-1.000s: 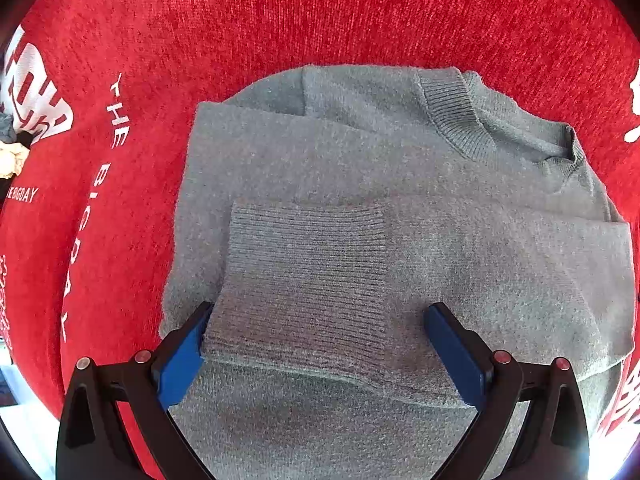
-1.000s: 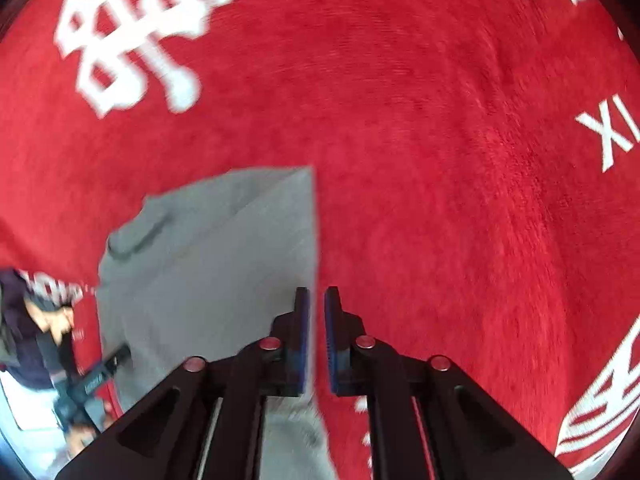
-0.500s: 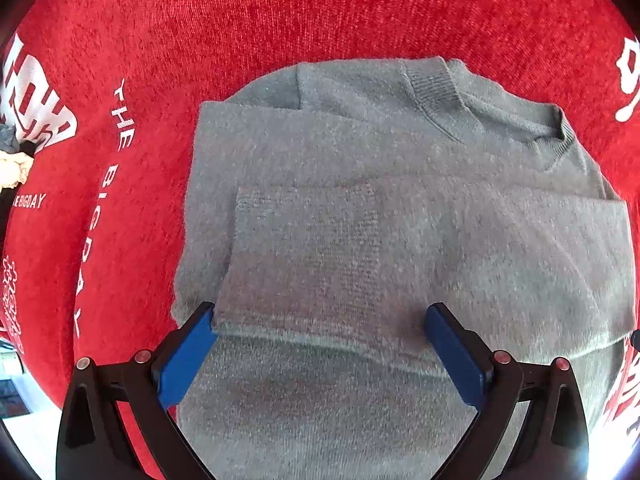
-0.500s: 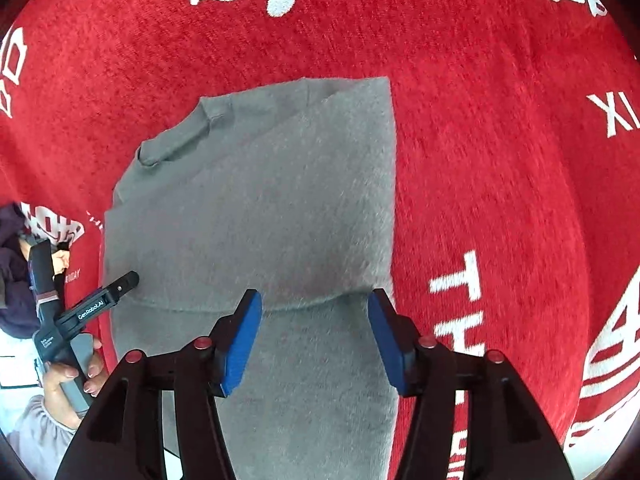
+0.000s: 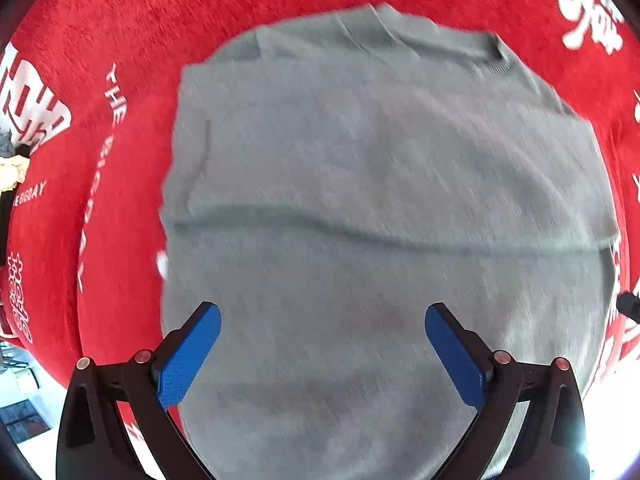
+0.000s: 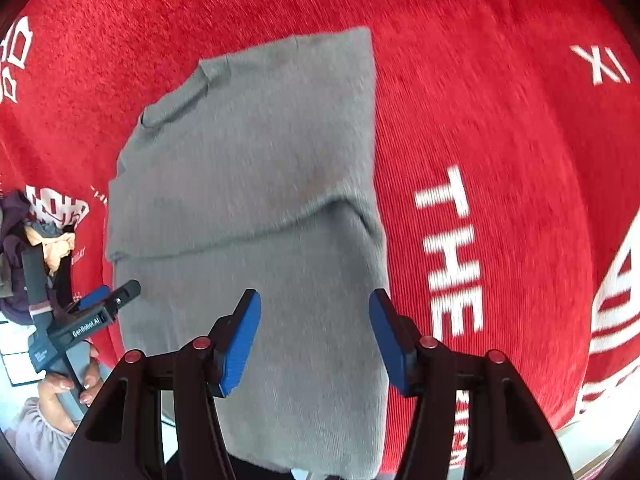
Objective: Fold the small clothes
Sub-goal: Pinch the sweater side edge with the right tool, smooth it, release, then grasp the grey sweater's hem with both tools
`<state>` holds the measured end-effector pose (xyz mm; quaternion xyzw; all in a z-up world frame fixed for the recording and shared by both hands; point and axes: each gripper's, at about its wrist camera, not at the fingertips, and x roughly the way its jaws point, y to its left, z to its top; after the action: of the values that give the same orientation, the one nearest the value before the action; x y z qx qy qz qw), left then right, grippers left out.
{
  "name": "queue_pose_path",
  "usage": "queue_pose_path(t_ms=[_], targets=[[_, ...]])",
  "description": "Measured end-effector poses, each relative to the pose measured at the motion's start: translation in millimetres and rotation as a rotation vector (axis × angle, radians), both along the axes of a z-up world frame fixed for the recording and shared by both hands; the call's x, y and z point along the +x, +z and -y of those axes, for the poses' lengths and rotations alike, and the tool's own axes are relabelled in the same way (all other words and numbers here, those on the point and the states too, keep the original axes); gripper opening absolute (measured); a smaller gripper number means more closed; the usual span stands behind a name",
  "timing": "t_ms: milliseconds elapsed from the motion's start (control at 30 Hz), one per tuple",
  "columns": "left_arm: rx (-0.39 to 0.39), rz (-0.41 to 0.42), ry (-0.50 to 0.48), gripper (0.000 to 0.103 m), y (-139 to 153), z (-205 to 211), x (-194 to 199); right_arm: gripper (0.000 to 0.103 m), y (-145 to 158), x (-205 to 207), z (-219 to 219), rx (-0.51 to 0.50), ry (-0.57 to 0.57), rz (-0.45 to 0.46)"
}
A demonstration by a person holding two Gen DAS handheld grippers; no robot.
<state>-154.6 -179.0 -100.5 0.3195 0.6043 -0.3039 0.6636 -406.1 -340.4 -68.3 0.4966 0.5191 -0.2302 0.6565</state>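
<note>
Red cloth (image 5: pixel 280 4) with white lettering is spread under a grey sweater (image 5: pixel 380 184), which lies flat on it, sleeves folded across the body, collar at the far end. Above the sweater's near part the left gripper (image 5: pixel 322 344) is held with jaws spread wide and empty. The right gripper (image 6: pixel 314 336) is likewise released, its jaws having just been opening, nothing clamped between them.
</note>
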Motion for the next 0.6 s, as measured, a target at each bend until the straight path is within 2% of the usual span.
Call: queue_pose_path(t_ms=[300,600], targets=[[0.040,-0.050,-0.001,0.102,8.2,-12.0,-55.4,0.062,-1.5,-21.9,-10.7,0.059,0.007,0.008],[0.084,-0.046,0.122,0.102,16.1,-51.0,-77.8,0.065,-11.2,-21.6,-26.0,0.113,0.093,0.010]])
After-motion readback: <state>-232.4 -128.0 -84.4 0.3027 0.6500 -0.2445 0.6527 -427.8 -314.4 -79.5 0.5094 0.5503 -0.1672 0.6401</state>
